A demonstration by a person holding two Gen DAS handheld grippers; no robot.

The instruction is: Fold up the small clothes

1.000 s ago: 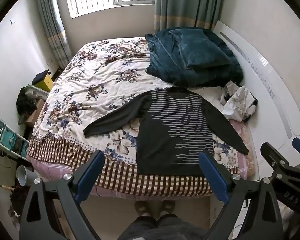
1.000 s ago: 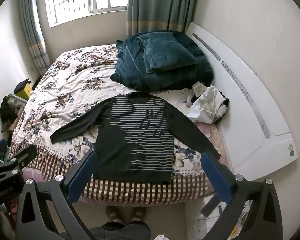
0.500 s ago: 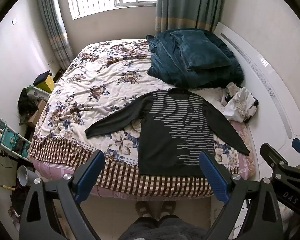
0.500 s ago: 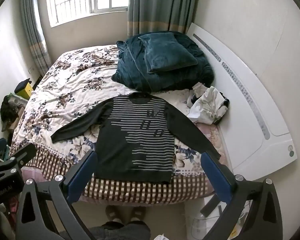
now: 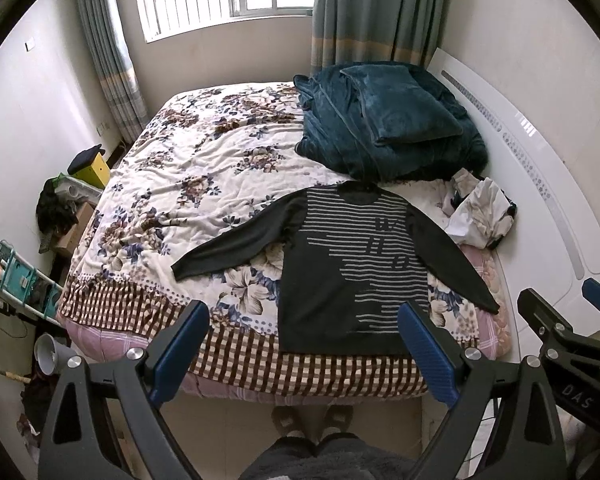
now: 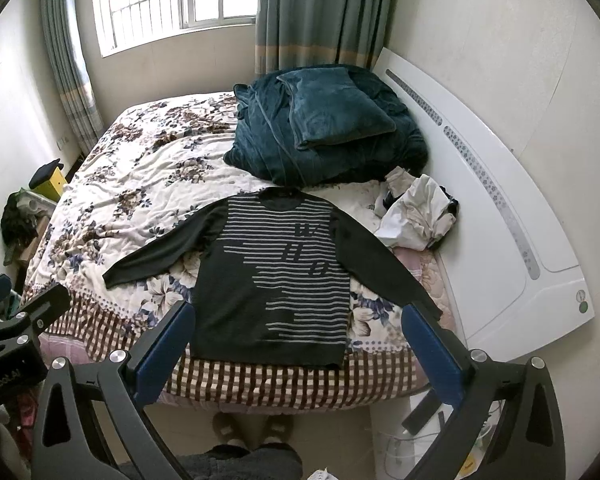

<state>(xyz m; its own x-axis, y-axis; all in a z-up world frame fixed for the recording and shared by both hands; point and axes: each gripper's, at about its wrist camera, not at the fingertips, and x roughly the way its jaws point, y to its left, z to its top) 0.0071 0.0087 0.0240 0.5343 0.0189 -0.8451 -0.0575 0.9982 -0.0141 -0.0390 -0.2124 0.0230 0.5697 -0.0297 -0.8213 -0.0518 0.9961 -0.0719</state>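
The striped sweater [image 5: 352,272] lay flat, sleeves spread, at the bed's [image 5: 172,184] near edge, ready for folding. Both the left gripper [image 5: 304,340] and right gripper [image 6: 298,344] hovered with fingers wide, empty.

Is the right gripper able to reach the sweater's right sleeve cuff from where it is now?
Probably yes. The right gripper is open and empty, and the sleeve cuff lies flat near the bed edge with nothing on it; the white clothes pile sits farther back.
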